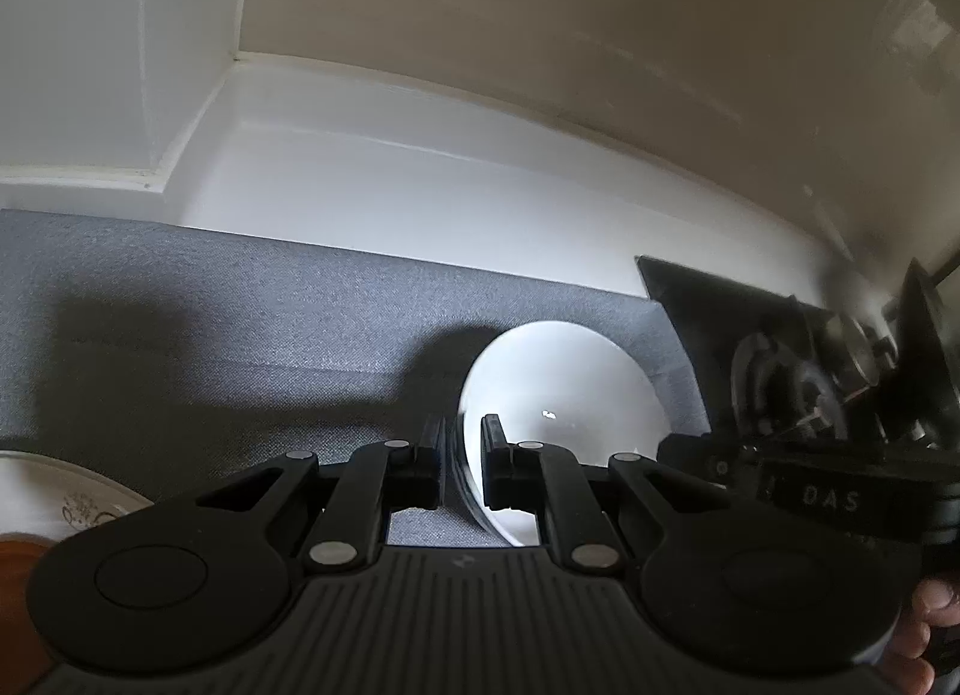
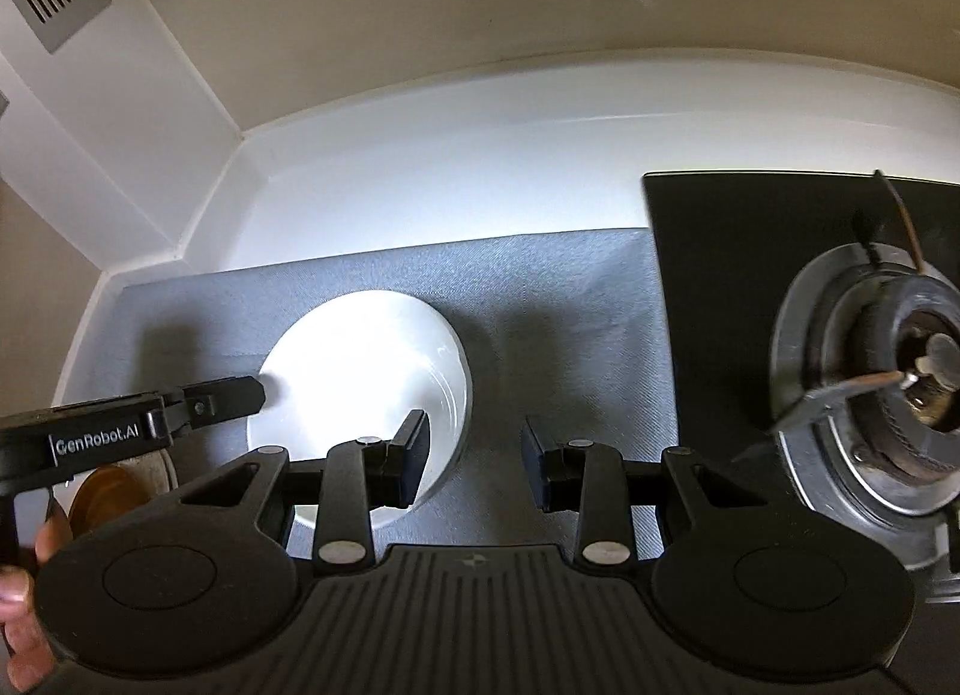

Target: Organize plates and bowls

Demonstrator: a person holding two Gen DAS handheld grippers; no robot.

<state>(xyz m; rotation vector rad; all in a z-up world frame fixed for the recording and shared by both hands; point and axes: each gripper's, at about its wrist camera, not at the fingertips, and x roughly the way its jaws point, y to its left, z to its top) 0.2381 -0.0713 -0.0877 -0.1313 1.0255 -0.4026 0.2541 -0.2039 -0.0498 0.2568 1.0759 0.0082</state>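
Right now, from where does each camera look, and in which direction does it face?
Left wrist: on the left gripper, looking down along its fingers, shut on the white bowl's rim; a fingertip shows bottom right.
Right wrist: on the right gripper, looking down at the grey mat and stove burner; jaws open, empty; a hand shows bottom left.
Both views share the bowl, mat and stove.

Left gripper [image 1: 463,458]: jaws pinched on the rim of a white bowl [image 1: 564,395].
Bowl: tilted, ahead-right, over grey mat [image 1: 240,335].
Patterned plate [image 1: 66,500]: far left.
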